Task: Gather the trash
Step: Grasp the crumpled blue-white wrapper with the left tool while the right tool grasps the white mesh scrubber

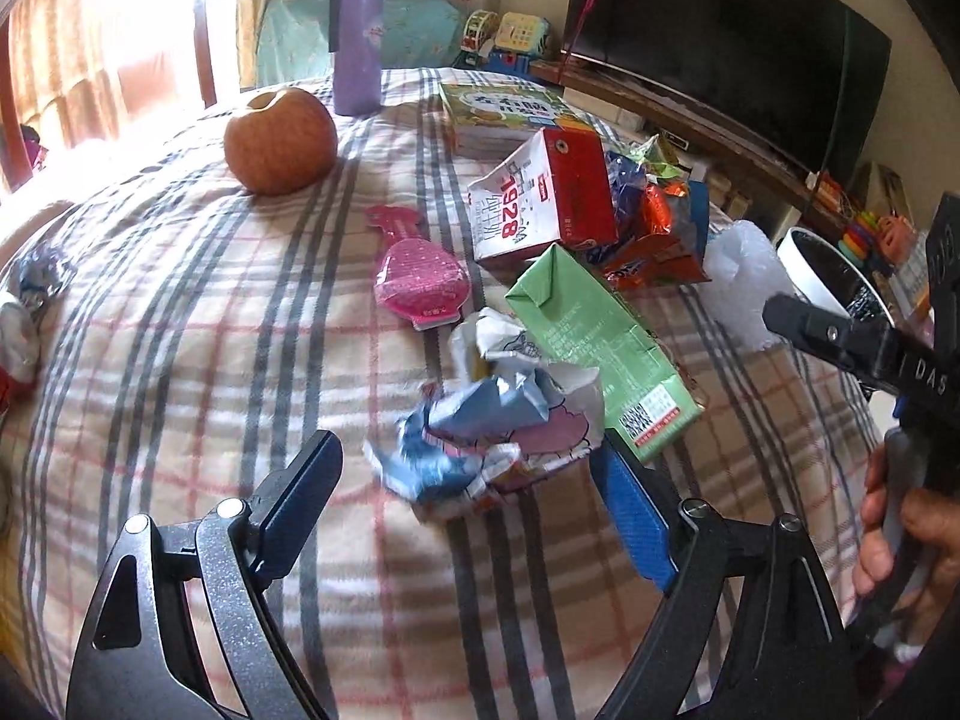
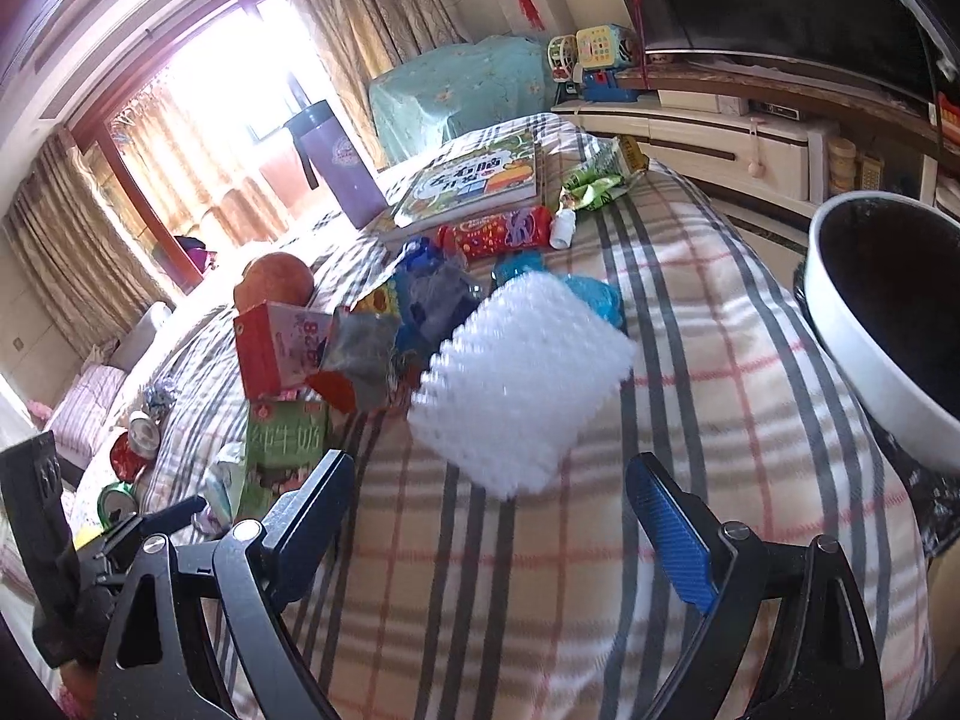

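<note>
**Both grippers wide over the trash**

Our left gripper (image 1: pixel 474 474) gapes around a crumpled wrapper (image 1: pixel 492 414), not pinching it; a green carton (image 1: pixel 600 354) crowds its right finger. Our right gripper (image 2: pixel 489 492) is spread before white foam (image 2: pixel 522 384). Only the right view shows the bin (image 2: pixel 840 360) clearly, and a red tube (image 2: pixel 498 232) beyond.

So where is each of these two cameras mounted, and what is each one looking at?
Left wrist: rides on the left gripper, looking down along its open jaws at crumpled wrappers and a green carton on the plaid cloth; a hand holding the right gripper shows at right.
Right wrist: rides on the right gripper, jaws open, facing white bubble wrap beside a white bin; the left gripper's body shows at lower left.
Shared: apple, purple bottle, green carton, bin.
</note>
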The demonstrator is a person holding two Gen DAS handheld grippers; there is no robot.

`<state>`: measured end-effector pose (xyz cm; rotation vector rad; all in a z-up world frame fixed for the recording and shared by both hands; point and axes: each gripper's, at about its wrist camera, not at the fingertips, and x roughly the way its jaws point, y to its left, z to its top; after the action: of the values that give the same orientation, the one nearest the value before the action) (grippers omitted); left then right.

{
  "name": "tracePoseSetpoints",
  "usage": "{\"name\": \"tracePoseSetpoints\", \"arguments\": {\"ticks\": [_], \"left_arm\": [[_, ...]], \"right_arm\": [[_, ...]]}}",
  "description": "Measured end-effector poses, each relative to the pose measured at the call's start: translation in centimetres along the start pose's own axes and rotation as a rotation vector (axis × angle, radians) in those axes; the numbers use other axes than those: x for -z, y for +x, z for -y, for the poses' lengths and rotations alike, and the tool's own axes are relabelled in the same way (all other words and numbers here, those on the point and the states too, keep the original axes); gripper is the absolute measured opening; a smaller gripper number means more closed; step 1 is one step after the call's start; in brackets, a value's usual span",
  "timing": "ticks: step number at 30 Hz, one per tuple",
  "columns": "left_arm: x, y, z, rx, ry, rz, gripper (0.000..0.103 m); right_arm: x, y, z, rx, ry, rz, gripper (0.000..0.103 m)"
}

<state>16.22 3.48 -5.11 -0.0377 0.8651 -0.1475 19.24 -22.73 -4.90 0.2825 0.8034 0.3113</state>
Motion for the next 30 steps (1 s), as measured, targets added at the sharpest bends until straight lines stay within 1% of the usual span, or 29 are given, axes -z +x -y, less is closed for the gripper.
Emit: {"name": "tracePoseSetpoints", "arguments": {"ticks": [3, 4, 5, 6, 7, 8, 9, 10, 11, 13, 14, 16, 17, 20, 22, 30], "left_arm": [[-0.3, 0.6, 0.3, 0.001, 0.006, -0.001, 0.086], [-0.4, 0.7, 0.4, -0.001, 0.011, -0.001, 0.084], [-0.5, 0.8, 0.5, -0.002, 0.014, -0.001, 0.081], [-0.5, 0.9, 0.6, 0.004, 0.017, -0.005, 0.072], [-0.5, 1.1, 0.7, 0.009, 0.021, -0.009, 0.068], [-0.5, 1.0, 0.9, 0.006, 0.025, -0.005, 0.066], [-0.6, 1.0, 1.0, 0.008, 0.029, 0.001, 0.058], [-0.6, 0.8, 1.1, 0.014, 0.037, 0.007, 0.053], [-0.7, 0.7, 1.3, 0.019, 0.047, 0.013, 0.052], [-0.7, 0.5, 1.7, 0.031, 0.053, 0.018, 0.045], [-0.6, 0.2, 1.8, 0.037, 0.052, 0.021, 0.043], [-0.6, -0.1, 2.2, 0.054, 0.050, 0.022, 0.032], [-0.6, -0.3, 2.4, 0.068, 0.048, 0.022, 0.031], [-0.3, -1.1, 3.3, 0.113, 0.043, 0.022, 0.029], [-0.1, -1.6, 4.1, 0.138, 0.048, 0.024, 0.026], [0.3, -2.8, 7.9, 0.232, 0.099, 0.029, 0.026]], "right_arm": [[-0.6, 0.7, 0.1, 0.005, -0.002, 0.006, 0.093], [-0.6, 0.8, 0.1, 0.005, -0.003, 0.009, 0.092], [-0.6, 0.9, 0.2, 0.006, -0.004, 0.011, 0.092], [-0.6, 1.0, 0.3, 0.006, -0.004, 0.012, 0.089], [-0.6, 1.1, 0.4, 0.004, -0.006, 0.017, 0.079], [-0.7, 1.1, 0.4, 0.005, -0.011, 0.017, 0.072], [-0.7, 1.2, 0.4, 0.010, -0.017, 0.013, 0.058], [-0.7, 1.2, 0.5, 0.010, -0.020, 0.004, 0.048], [-0.6, 1.2, 0.6, 0.007, -0.022, -0.002, 0.043], [-0.1, 1.0, 0.7, 0.008, -0.030, -0.007, 0.024], [0.0, 0.9, 0.7, 0.007, -0.032, -0.008, 0.022], [0.3, 0.4, 0.8, -0.001, -0.037, -0.007, 0.017], [0.5, 0.1, 0.9, 0.000, -0.040, -0.005, 0.016], [1.0, -1.1, 1.1, -0.007, -0.048, 0.004, 0.015], [1.1, -1.7, 1.4, -0.010, -0.043, 0.011, 0.014], [1.7, -5.5, 2.9, 0.004, -0.023, 0.056, 0.014]]}}
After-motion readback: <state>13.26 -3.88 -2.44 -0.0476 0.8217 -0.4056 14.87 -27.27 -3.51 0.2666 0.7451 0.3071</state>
